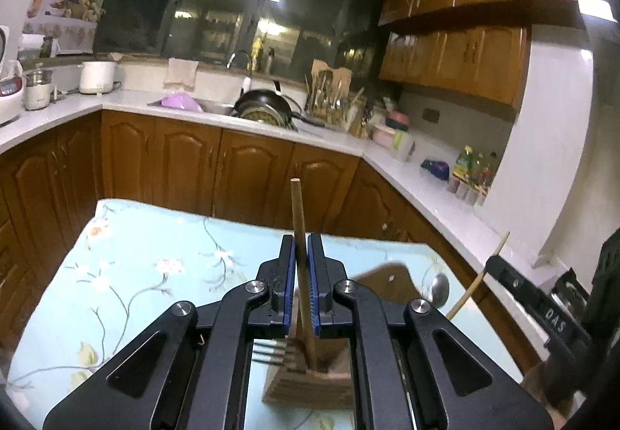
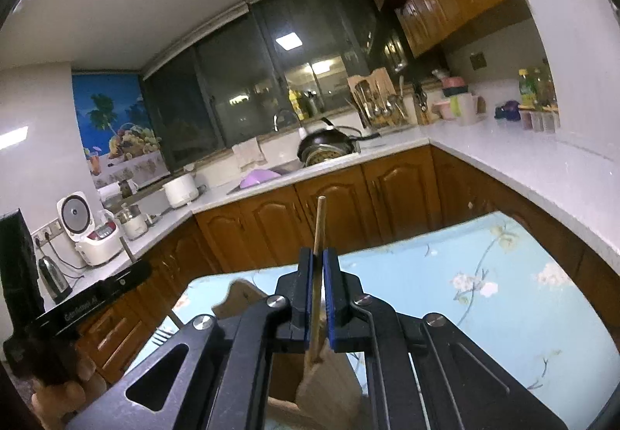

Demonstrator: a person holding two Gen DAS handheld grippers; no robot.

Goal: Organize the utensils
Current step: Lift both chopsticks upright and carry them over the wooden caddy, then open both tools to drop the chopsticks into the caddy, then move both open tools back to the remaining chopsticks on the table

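My left gripper (image 1: 301, 242) is shut on a wooden chopstick (image 1: 299, 220) that stands almost upright, its lower end in a wooden utensil holder (image 1: 310, 383) on the table. A metal fork (image 1: 271, 350) lies across the holder's top. My right gripper (image 2: 317, 255) is shut on a second wooden chopstick (image 2: 320, 224), its lower end over the same holder (image 2: 325, 379). The right gripper also shows at the right edge of the left wrist view (image 1: 542, 309), with its chopstick (image 1: 480, 278) slanting up. A spoon bowl (image 1: 440, 286) shows behind the holder.
The table carries a light blue floral cloth (image 1: 135, 267). Wooden cabinets (image 1: 232, 166) and a white counter (image 1: 426, 189) wrap around behind it. A sink with a black pan (image 1: 263, 108) and a utensil rack (image 1: 333, 96) stand at the back.
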